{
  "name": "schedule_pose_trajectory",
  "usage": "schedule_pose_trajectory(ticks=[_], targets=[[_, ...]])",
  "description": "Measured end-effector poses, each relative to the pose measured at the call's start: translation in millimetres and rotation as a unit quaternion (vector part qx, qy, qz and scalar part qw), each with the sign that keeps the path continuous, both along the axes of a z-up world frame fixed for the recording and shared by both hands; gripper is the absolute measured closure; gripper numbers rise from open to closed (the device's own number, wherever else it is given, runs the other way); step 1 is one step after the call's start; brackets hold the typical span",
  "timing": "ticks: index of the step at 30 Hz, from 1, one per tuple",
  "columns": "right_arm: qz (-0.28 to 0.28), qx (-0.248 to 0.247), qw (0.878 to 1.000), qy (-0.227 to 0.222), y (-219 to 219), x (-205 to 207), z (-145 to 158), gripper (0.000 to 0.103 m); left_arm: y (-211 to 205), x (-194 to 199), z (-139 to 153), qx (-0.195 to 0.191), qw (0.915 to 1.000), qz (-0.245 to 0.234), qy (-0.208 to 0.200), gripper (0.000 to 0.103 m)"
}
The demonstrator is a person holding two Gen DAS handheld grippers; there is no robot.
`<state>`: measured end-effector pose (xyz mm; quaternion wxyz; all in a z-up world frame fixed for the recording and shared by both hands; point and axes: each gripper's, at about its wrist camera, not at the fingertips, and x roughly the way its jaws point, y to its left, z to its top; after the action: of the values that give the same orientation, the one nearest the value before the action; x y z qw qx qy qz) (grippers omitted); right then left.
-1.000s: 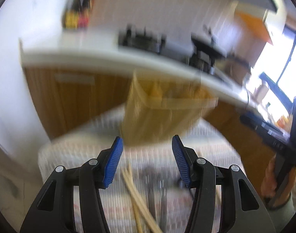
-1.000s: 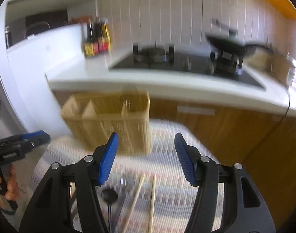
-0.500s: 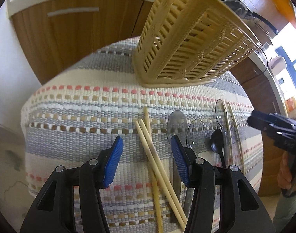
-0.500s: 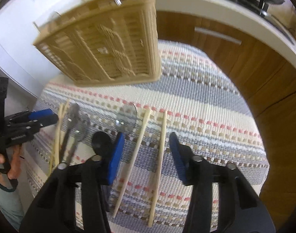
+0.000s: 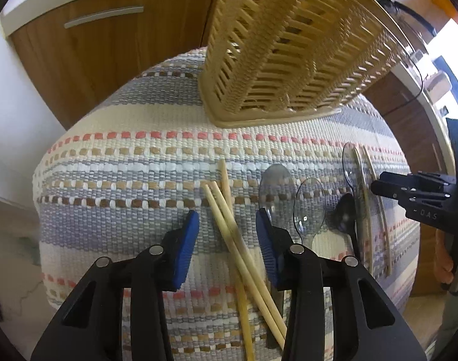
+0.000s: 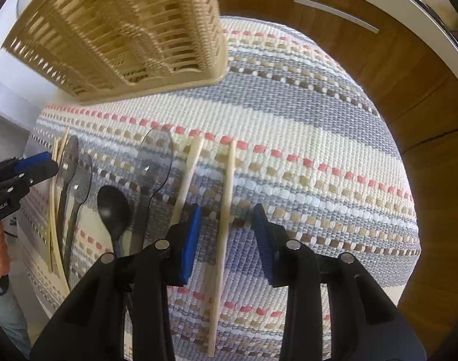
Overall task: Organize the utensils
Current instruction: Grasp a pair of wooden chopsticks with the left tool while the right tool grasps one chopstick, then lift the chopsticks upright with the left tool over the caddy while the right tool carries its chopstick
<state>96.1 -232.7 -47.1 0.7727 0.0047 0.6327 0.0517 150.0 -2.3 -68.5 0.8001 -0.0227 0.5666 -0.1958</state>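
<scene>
Utensils lie in a row on a striped woven cloth (image 5: 138, 162). My left gripper (image 5: 227, 212) points down over three wooden chopsticks (image 5: 229, 228); its jaws are closing, the sticks lie between the blue pads, and neither pad presses on them. Right of them lie two clear spoons (image 5: 308, 207), a black spoon (image 5: 344, 216) and a third clear spoon (image 5: 352, 162). My right gripper (image 6: 227, 207) is also closing, astride one chopstick (image 6: 227, 186) without touching it. A second chopstick (image 6: 188, 177) lies just outside its left pad. The tan slotted basket (image 6: 123, 30) stands behind.
Wooden cabinet doors (image 5: 108, 48) with a metal handle (image 6: 334, 15) stand close behind the cloth-covered top, under a white counter edge. The cloth drops off at its left and right edges. A person's hand (image 5: 442, 258) holds the right gripper's grip.
Both grippers have tipped downward and sunk toward the cloth, so the stove and counter left view. Both pairs of jaws have narrowed around the chopsticks beneath them.
</scene>
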Motion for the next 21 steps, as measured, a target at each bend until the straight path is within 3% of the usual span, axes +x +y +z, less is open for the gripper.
schedule_pose_trajectory(ticks=[2, 3, 8, 15, 21], targets=[[0.005, -0.006, 1.000, 0.004, 3, -2, 0, 0.077, -6, -1, -1, 0.013, 0.9999, -0.003, -0.003, 0.070], [0.007, -0.010, 1.000, 0.004, 5, -3, 1, 0.082, -9, -1, -1, 0.019, 0.9998, -0.004, -0.004, 0.077], [0.016, -0.026, 0.999, 0.007, 12, -5, -1, 0.096, -24, -1, -4, 0.037, 0.9992, -0.009, -0.008, 0.089], [0.021, -0.016, 1.000, -0.002, 5, -3, -5, 0.098, -32, -6, -2, 0.019, 0.9997, -0.006, -0.015, 0.093], [0.024, 0.012, 0.999, -0.041, -4, -20, 12, 0.098, -14, -22, 23, -0.016, 0.9981, -0.001, -0.059, 0.093]])
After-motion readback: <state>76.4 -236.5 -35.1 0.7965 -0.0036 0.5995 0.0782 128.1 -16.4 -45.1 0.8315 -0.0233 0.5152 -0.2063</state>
